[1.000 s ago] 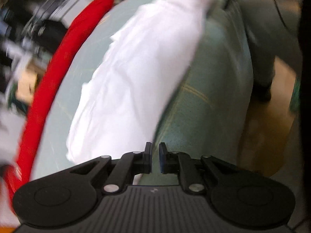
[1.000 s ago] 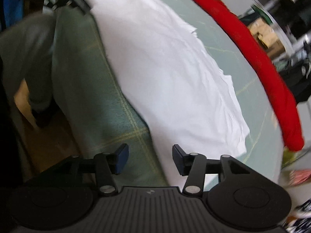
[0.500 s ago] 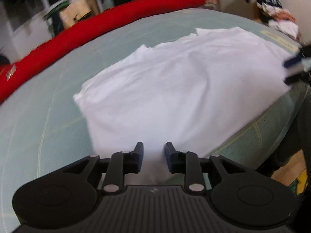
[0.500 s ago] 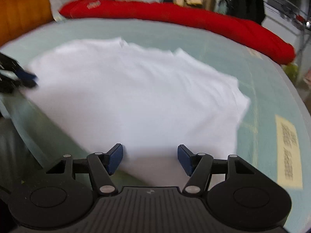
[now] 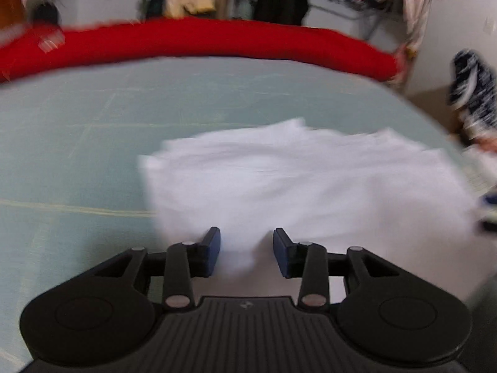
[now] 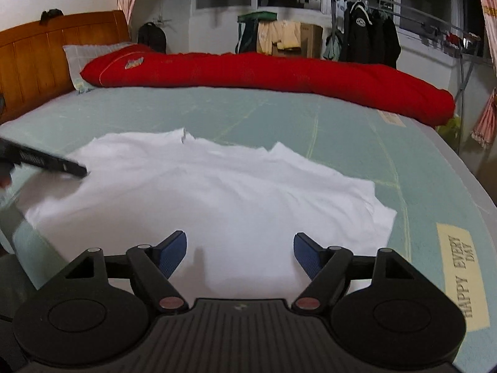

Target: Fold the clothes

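Two grippers over near edge of white garment (image 6: 217, 192) | garment flat on green bedsheet (image 6: 279, 115), red quilt (image 6: 264, 71) beyond | left gripper (image 5: 247, 247): fingers parted, nothing pinched | right gripper (image 6: 240, 253): jaws just been opening, spread wide, cloth beneath unpinched

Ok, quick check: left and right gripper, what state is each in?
Left gripper: open, nothing held, white garment under its jaws.
Right gripper: open wide, jaws just been opening, holding nothing, above the garment.
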### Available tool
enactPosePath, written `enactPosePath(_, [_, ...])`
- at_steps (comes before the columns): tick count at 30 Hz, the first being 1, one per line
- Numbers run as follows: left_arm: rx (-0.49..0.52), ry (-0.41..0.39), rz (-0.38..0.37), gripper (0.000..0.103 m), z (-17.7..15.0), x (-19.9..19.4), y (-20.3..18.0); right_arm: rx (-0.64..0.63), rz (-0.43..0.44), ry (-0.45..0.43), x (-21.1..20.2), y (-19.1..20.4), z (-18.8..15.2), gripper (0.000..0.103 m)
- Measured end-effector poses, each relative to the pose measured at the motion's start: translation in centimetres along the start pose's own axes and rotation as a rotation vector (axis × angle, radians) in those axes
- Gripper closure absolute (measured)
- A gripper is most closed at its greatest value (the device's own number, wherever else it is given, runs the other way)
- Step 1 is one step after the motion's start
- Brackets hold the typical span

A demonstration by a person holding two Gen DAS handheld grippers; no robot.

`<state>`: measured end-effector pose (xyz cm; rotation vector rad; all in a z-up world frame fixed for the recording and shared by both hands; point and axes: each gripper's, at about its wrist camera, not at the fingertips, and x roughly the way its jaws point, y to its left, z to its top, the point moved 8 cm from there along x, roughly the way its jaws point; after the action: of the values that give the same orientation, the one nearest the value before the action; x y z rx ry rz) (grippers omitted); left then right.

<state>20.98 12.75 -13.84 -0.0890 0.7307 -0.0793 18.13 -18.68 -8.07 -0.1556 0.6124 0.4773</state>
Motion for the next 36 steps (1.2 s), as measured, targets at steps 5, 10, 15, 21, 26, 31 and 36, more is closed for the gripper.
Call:
enactPosePath(5, [0.039,0.01,0.078,0.076,0.2,-1.8,1.5,0.037,-0.117,0.124,1.8,-3.6,-3.1,0.017])
enactPosePath(10, [0.025,-0.065,-0.066,0.06,3.9,-2.4,-1.2,0.082,-0.078,0.045,0.6,-4.1,-1.0,0.014])
enactPosePath(15, [-0.034,-0.039,-0.138,0.059,5.4,2.1,-2.3,0.105,-0.017,-0.009,3.2,-3.3,2.3,0.013])
enactPosePath(21, [-0.161,-0.003,-0.075,0.075,4.3,4.3,1.7,0.233,-0.101,0.06,6.5,-7.0,0.6,0.013])
enactPosePath(26, [-0.161,-0.025,-0.084,0.058,5.8,2.6,1.3,0.336,-0.086,0.001,4.5,-9.4,1.6,0.012])
enactPosePath(31, [-0.135,-0.002,-0.132,0.057,5.1,4.3,-0.2,0.315,-0.095,-0.029,5.8,-9.6,3.8,0.013])
enactPosePath(36, [-0.117,-0.021,-0.112,0.056,4.5,5.4,0.7,0.337,-0.135,0.037,7.8,-11.7,2.1,0.057])
